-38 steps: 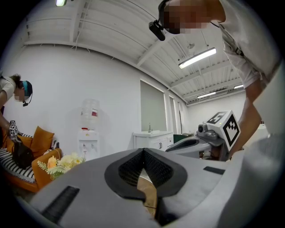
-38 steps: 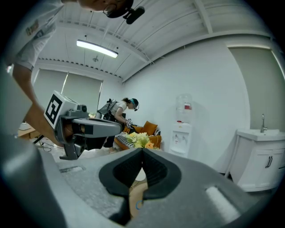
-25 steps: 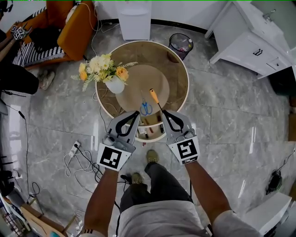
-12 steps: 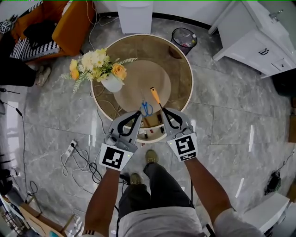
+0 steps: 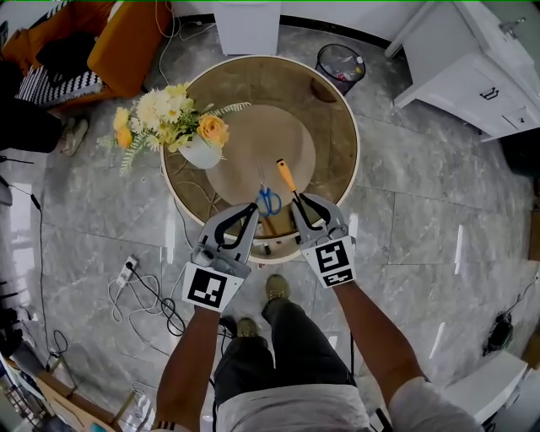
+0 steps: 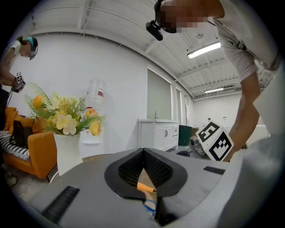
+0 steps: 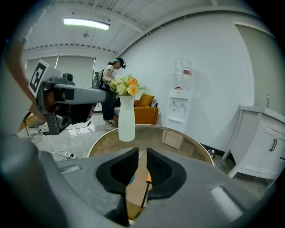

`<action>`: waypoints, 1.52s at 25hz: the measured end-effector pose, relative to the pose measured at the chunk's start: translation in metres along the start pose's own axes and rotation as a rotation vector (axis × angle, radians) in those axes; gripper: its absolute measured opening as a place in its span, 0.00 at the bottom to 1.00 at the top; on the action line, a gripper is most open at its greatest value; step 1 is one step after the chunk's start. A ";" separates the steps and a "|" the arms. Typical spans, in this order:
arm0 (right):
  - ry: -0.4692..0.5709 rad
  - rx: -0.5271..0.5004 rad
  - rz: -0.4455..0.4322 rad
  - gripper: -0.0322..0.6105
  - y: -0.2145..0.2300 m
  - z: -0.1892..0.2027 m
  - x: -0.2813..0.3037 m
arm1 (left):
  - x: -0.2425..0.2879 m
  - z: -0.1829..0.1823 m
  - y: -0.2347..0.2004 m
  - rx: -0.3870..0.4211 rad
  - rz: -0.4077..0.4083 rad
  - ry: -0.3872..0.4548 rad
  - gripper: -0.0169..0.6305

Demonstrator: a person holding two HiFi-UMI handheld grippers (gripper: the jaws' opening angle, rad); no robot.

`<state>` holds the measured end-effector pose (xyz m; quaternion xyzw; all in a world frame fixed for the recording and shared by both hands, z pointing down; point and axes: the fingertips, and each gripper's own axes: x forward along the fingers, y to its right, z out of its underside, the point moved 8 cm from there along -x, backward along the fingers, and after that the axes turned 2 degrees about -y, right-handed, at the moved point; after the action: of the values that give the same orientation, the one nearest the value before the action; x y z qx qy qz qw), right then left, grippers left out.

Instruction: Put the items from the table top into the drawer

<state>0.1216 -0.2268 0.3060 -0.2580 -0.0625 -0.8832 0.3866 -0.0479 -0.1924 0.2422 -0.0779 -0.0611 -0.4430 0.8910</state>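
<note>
An orange-handled screwdriver (image 5: 287,179) and blue-handled scissors (image 5: 268,201) lie on the round glass-topped table (image 5: 333,143), near its front edge. Below that edge the drawer (image 5: 278,253) stands pulled out, with small items inside. My left gripper (image 5: 251,207) is shut and holds nothing, its tips just left of the scissors. My right gripper (image 5: 304,201) hangs over the screwdriver's shaft; its jaws are opening, with a narrow gap and nothing between them. Past that gap the right gripper view shows the screwdriver (image 7: 147,181) and the scissors (image 7: 132,179).
A white vase of yellow flowers (image 5: 202,150) stands on the table's left side. Around the table are an orange sofa (image 5: 126,42), a water dispenser (image 5: 247,25), a bin (image 5: 340,63) and a white cabinet (image 5: 472,76). A power strip with cables (image 5: 126,272) lies on the floor at the left.
Both grippers have sunk and moved forward over the table's near edge, closer to the scissors and screwdriver. The right jaws, shut before, now stand slightly apart.
</note>
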 end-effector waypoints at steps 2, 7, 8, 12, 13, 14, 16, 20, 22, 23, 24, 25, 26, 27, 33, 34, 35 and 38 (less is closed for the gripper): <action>-0.023 0.007 0.000 0.15 0.001 0.008 0.009 | 0.002 0.006 -0.002 0.002 -0.001 -0.006 0.03; -0.079 0.021 0.002 0.21 0.006 0.027 0.028 | 0.008 0.017 -0.005 -0.004 -0.003 -0.009 0.03; -0.090 0.022 0.000 0.21 0.006 0.030 0.031 | 0.009 0.018 -0.004 -0.004 -0.002 -0.009 0.03; -0.134 0.029 -0.003 0.23 0.010 0.044 0.045 | 0.014 0.025 -0.006 -0.011 -0.003 -0.007 0.03; -0.145 0.033 -0.003 0.24 0.011 0.048 0.050 | 0.015 0.027 -0.007 -0.012 -0.003 -0.008 0.03; -0.157 0.037 -0.004 0.25 0.012 0.052 0.054 | 0.015 0.029 -0.008 -0.013 -0.004 -0.009 0.03; -0.181 0.042 -0.006 0.26 0.013 0.058 0.064 | 0.015 0.034 -0.010 -0.012 -0.006 -0.013 0.03; -0.251 0.058 0.001 0.29 0.015 0.071 0.079 | 0.014 0.043 -0.012 -0.014 -0.010 -0.030 0.03; -0.273 0.072 0.007 0.29 0.017 0.077 0.085 | 0.013 0.047 -0.012 -0.017 -0.011 -0.036 0.03; -0.270 0.076 0.007 0.29 0.018 0.079 0.088 | 0.012 0.049 -0.012 -0.021 -0.013 -0.037 0.03; -0.264 0.078 0.005 0.29 0.018 0.080 0.091 | 0.012 0.051 -0.012 -0.024 -0.014 -0.037 0.03; -0.261 0.079 0.004 0.29 0.019 0.081 0.093 | 0.012 0.053 -0.013 -0.028 -0.015 -0.036 0.03; -0.260 0.079 0.003 0.29 0.019 0.082 0.095 | 0.011 0.054 -0.013 -0.030 -0.017 -0.035 0.03; -0.264 0.079 0.002 0.29 0.018 0.083 0.096 | 0.011 0.055 -0.014 -0.033 -0.019 -0.034 0.03; -0.280 0.045 0.028 0.28 0.016 0.084 0.097 | 0.012 0.062 -0.014 -0.040 -0.024 -0.031 0.03; -0.281 0.035 0.030 0.27 0.015 0.084 0.098 | 0.012 0.062 -0.015 -0.037 -0.024 -0.026 0.03; -0.284 0.028 0.030 0.25 0.014 0.084 0.098 | 0.011 0.063 -0.014 -0.037 -0.025 -0.022 0.03; -0.304 0.044 0.040 0.21 0.011 0.085 0.098 | 0.008 0.066 -0.011 -0.045 -0.025 -0.024 0.03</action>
<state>0.1084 -0.2718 0.4275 -0.3812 -0.1344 -0.8245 0.3959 -0.0543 -0.1925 0.3089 -0.1024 -0.0628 -0.4544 0.8827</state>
